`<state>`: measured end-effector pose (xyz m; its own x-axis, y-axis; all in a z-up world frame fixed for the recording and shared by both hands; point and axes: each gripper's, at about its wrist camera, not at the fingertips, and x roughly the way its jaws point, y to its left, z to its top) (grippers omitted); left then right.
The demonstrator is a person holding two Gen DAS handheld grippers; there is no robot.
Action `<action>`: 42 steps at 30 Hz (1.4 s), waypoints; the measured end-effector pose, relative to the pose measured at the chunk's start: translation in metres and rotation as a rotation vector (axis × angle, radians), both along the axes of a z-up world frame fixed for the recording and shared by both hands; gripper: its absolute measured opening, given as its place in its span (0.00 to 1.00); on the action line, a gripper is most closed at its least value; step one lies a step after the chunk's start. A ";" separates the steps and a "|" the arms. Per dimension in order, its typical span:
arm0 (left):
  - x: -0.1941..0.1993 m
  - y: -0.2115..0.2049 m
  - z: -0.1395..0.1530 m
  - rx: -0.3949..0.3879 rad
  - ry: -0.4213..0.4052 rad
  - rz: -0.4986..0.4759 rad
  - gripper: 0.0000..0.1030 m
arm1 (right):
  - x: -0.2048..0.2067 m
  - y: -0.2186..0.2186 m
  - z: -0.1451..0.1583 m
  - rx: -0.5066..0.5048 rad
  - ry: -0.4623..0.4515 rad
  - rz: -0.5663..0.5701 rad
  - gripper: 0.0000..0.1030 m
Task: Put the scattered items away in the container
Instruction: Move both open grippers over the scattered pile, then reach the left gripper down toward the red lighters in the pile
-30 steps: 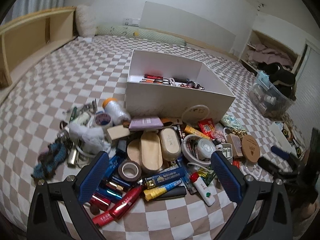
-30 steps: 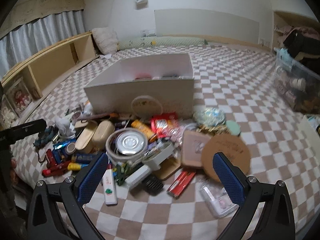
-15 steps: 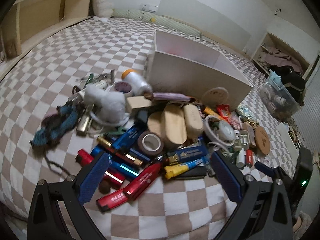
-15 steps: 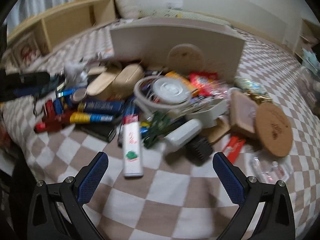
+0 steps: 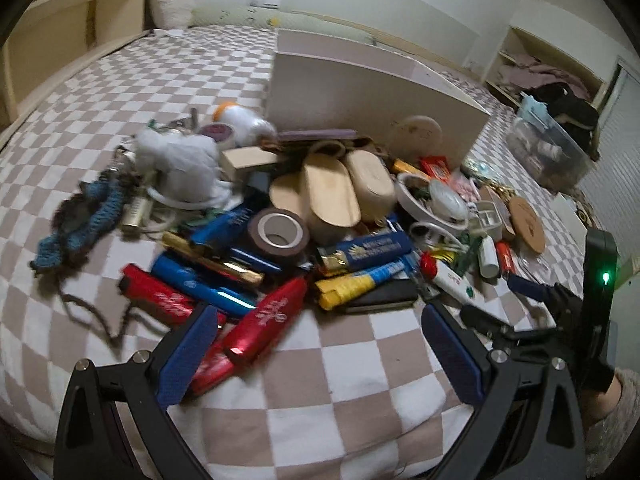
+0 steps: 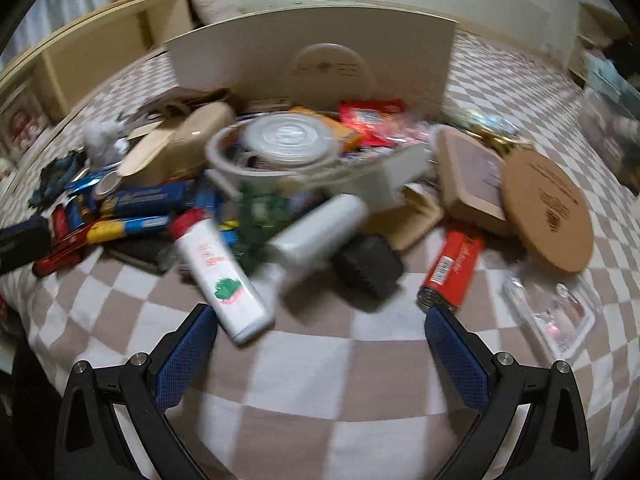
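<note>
A pile of small items lies on a checkered bedspread in front of a white box [image 5: 360,84], which also shows in the right wrist view [image 6: 312,52]. My left gripper [image 5: 320,328] is open and empty, low over the near edge of the pile, with a red tube [image 5: 268,320] just ahead of its left finger. My right gripper [image 6: 320,328] is open and empty, close to a white tube with a red cap [image 6: 216,276], a black brush [image 6: 368,268] and a red pack [image 6: 452,268].
A tape roll [image 5: 278,232], blue tubes [image 5: 200,276], a knitted blue piece [image 5: 80,220], a cork coaster [image 6: 548,208] and a clear plastic pack [image 6: 556,316] lie in the pile. A wooden bed frame [image 5: 72,44] runs along the left. A clear storage bin [image 5: 548,152] stands at the right.
Both grippers have dropped lower and moved closer to the pile. The items look larger and the inside of the box is hidden behind its front wall.
</note>
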<state>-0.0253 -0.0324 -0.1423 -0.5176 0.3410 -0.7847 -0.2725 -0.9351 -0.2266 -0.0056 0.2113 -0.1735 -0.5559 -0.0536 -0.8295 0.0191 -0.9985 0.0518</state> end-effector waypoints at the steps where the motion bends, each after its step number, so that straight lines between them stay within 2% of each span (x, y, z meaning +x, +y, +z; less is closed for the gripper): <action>1: -0.001 0.003 -0.001 0.004 -0.001 -0.011 0.99 | -0.001 0.005 0.000 -0.013 -0.007 -0.009 1.00; 10: -0.025 0.032 0.002 -0.006 0.026 -0.039 0.99 | 0.004 0.021 -0.003 -0.030 -0.001 -0.024 1.00; 18: -0.067 0.063 -0.005 -0.126 0.021 0.076 0.96 | 0.009 0.024 -0.006 -0.037 0.025 -0.038 1.00; 19: -0.071 0.066 -0.008 -0.152 0.021 0.098 0.92 | 0.009 0.024 -0.007 -0.038 0.026 -0.038 1.00; 21: -0.077 0.068 -0.016 -0.211 0.019 0.155 0.92 | 0.009 0.024 -0.007 -0.040 0.030 -0.038 1.00; 23: -0.077 0.071 -0.021 -0.243 0.031 0.156 0.93 | 0.010 0.024 -0.007 -0.043 0.033 -0.039 1.00; 26: -0.067 0.077 -0.027 -0.316 0.049 0.105 0.93 | 0.009 0.024 -0.007 -0.041 0.036 -0.040 1.00; 29: -0.055 0.068 -0.029 -0.262 0.027 0.077 0.93 | 0.010 0.024 -0.007 -0.038 0.037 -0.039 1.00; 36: -0.018 0.061 -0.035 -0.315 0.084 0.002 0.93 | 0.011 0.023 -0.006 -0.002 0.040 -0.036 1.00; 39: -0.009 0.055 -0.034 -0.309 0.094 -0.017 0.93 | 0.009 0.023 -0.006 0.005 0.040 -0.035 1.00; 42: -0.004 0.047 -0.031 -0.263 0.076 -0.026 0.93 | 0.009 0.023 -0.006 0.010 0.040 -0.035 1.00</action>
